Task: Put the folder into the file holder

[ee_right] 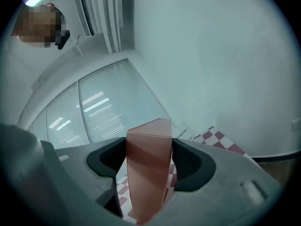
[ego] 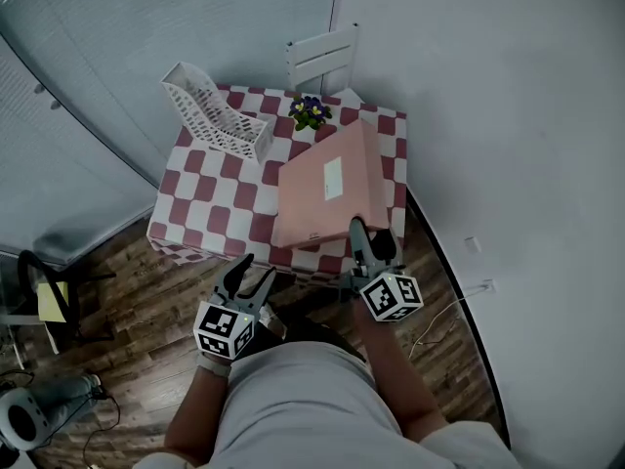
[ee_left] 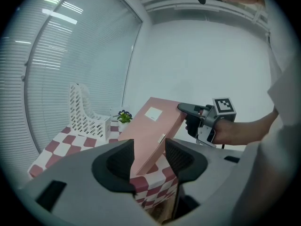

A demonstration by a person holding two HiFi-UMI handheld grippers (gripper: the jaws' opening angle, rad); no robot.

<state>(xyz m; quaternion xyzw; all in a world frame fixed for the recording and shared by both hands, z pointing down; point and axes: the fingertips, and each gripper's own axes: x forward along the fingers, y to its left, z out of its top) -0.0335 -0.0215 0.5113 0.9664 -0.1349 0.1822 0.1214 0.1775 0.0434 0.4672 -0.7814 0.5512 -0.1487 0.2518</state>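
Observation:
The pink folder [ego: 322,189] is a thick box file with a white label, and it hangs tilted over the right half of the checkered table [ego: 210,203]. My right gripper [ego: 366,237] is shut on its near right corner, and in the right gripper view the folder [ee_right: 148,173] fills the gap between the jaws. The white lattice file holder [ego: 215,115] stands at the table's far left corner, apart from the folder. My left gripper [ego: 249,274] hovers open at the table's front edge with nothing in it. From the left gripper view, the folder [ee_left: 150,131] and the holder [ee_left: 84,114] lie ahead.
A small potted plant [ego: 310,111] stands at the table's back edge, between the holder and the folder. A white chair [ego: 322,57] is behind the table. A wall runs close along the right. A cable [ego: 444,316] lies on the wooden floor at right.

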